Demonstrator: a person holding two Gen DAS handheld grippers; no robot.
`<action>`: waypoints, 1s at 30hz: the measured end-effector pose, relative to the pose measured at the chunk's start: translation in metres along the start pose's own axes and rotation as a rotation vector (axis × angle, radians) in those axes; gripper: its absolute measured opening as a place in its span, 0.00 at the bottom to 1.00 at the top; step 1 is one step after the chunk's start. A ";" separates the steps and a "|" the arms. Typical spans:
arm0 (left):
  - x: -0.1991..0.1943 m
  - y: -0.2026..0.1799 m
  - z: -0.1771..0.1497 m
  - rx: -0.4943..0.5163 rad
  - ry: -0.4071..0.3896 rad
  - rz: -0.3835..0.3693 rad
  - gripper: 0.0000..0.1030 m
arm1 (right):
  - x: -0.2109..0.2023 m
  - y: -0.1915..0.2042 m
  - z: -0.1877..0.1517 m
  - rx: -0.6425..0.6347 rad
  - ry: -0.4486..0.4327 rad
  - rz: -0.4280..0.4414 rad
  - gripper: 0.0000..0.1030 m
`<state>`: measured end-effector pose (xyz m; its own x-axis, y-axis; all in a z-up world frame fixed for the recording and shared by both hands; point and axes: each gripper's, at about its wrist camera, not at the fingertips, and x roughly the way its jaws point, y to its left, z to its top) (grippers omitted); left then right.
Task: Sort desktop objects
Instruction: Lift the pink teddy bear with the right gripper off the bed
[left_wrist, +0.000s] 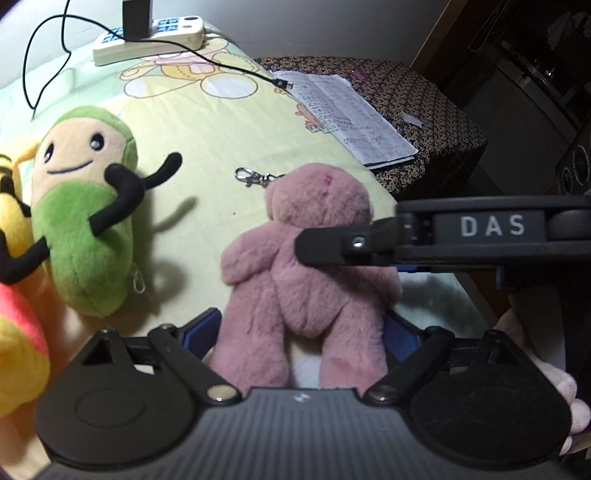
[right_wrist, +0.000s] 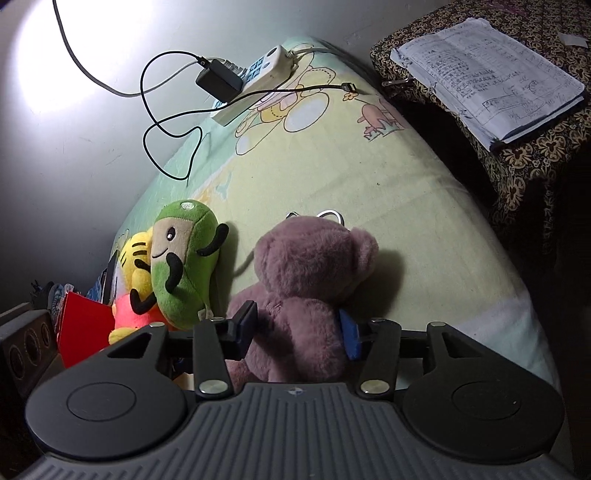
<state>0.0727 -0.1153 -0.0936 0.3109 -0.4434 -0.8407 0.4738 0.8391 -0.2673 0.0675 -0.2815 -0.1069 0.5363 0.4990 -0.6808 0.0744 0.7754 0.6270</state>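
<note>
Looking along your left gripper (left_wrist: 301, 326), its jaws stand spread wide around the pink bear's (left_wrist: 306, 258) legs on the desk (left_wrist: 207, 122). Your right gripper (right_wrist: 297, 328) — jaws half-parted, pads pressing the bear's body.

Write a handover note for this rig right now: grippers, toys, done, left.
Left hand-held gripper: open, pads flanking the legs of the fluffy pink plush bear.
Right hand-held gripper: around the bear's torso; whether it grips cannot be told.
The bear is in the middle of the cartoon-print sheet, with a metal keyring clasp at its head.
Done: the green bean-shaped plush toy and yellow plush toy lie together.
Left: the bear, probably to join them.
</note>
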 end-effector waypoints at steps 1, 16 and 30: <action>-0.001 -0.002 0.000 0.004 -0.007 0.006 0.83 | 0.004 0.001 0.000 0.007 0.006 0.001 0.51; -0.030 -0.002 -0.034 -0.063 -0.004 -0.041 0.77 | -0.010 0.032 -0.029 -0.096 0.084 0.034 0.42; -0.133 0.022 -0.078 -0.054 -0.154 -0.003 0.77 | -0.031 0.122 -0.070 -0.212 0.059 0.122 0.42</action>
<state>-0.0223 -0.0131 -0.0249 0.4340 -0.4853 -0.7590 0.4308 0.8517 -0.2983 0.0010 -0.1754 -0.0353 0.4798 0.6110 -0.6296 -0.1694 0.7686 0.6169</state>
